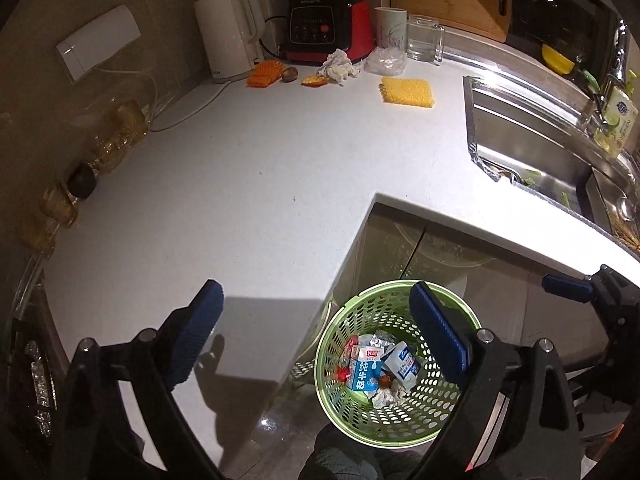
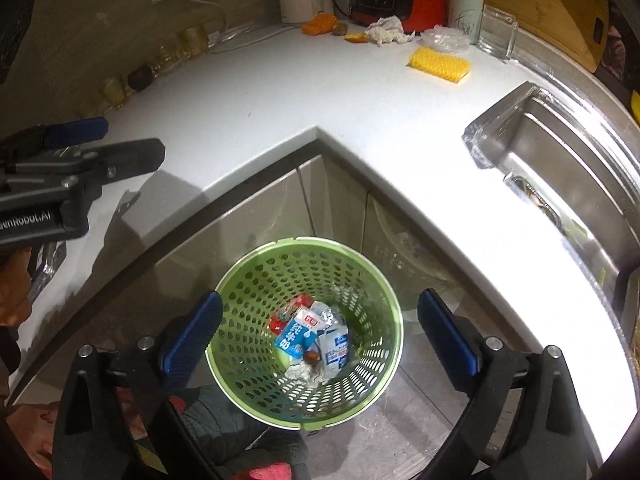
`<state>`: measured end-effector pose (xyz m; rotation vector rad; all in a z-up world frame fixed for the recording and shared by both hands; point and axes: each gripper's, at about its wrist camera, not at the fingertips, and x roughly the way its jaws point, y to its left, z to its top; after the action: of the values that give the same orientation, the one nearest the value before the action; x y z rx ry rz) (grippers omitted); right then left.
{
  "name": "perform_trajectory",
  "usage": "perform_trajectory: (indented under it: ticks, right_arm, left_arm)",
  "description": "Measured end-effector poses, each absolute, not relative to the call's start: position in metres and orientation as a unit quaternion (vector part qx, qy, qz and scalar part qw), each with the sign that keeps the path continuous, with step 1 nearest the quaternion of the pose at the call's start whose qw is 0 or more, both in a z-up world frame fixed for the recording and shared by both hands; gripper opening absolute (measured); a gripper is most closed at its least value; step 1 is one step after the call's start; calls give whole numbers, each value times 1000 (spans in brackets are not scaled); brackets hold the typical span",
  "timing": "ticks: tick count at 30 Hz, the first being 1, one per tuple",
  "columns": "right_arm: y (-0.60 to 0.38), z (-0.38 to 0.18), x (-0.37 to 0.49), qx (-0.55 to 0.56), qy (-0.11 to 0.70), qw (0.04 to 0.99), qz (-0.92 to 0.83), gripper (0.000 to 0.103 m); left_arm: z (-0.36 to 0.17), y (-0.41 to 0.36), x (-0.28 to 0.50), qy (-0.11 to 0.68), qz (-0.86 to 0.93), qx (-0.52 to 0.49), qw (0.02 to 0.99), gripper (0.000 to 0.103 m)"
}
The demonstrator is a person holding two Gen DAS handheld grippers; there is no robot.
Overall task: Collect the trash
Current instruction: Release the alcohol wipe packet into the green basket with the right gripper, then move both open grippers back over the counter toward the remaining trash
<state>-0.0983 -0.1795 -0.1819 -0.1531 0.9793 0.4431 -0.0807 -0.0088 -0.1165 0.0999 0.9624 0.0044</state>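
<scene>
While both tongs, left and right, are gaping wide and empty over the green bin, litter is waiting. Reaching for the crumpled tissue beside the red blender looks the best move, pinching it mid-bulk.

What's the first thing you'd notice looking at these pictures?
The bright green perforated plastic bin on the floor below the white counter corner, holding a blue-and-white milk carton and other wrappers. Farther back, a crumpled white tissue and a yellow sponge lie on the counter.
</scene>
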Motion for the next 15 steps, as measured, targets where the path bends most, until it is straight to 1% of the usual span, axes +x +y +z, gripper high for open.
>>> perform_trajectory:
  ticks: [7, 8, 15]
  right_arm:
    - [-175, -145, -66, -73, 446, 875, 173, 101]
    - [-174, -142, -61, -72, 445, 876, 172, 101]
    - [-164, -131, -18, -75, 441, 880, 160, 101]
  left_arm:
    - [-100, 10, -54, 451, 2, 36, 892, 93]
    - [-98, 13, -49, 449, 2, 36, 893, 95]
    - [-96, 27, -12, 445, 1, 32, 895, 95]
